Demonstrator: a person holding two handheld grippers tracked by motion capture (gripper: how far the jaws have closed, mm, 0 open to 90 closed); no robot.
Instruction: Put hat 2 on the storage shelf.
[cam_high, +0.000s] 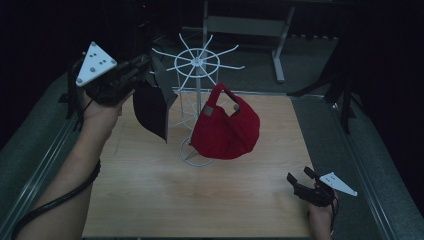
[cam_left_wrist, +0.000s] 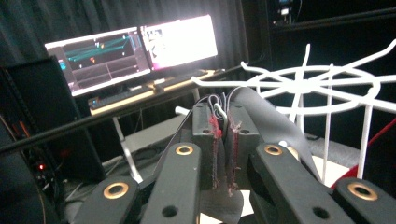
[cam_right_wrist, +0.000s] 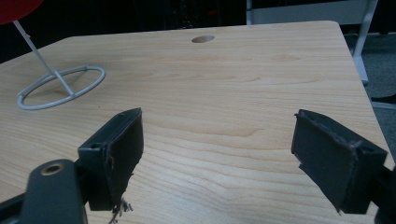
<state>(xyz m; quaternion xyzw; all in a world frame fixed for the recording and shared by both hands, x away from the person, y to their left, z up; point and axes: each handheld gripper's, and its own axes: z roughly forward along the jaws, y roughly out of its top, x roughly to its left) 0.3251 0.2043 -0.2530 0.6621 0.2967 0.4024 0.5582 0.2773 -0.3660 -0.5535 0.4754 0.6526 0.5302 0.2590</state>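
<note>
Black jaws of the left tool (cam_left_wrist: 223, 135) fill the foreground of the left gripper view, pressed together on the brim of a black cap (cam_high: 150, 105). From above, that cap hangs below the tool, lifted off the bench (cam_high: 200, 200), just left of a white wire rack (cam_high: 197, 62). A red cap (cam_high: 225, 127) hangs on the rack, on the far side of it from this tool. The right tool (cam_high: 300, 181) sits low at the bench's near right edge, well apart from both caps, jaws spread wide and holding nothing. Its own view shows bare wood grain, the rack's ring base (cam_right_wrist: 60, 86) ahead-left, and a round hole (cam_right_wrist: 203, 38). Beyond the left tool glow two lit monitors (cam_left_wrist: 135, 49) in a dark, curtained room.
</note>
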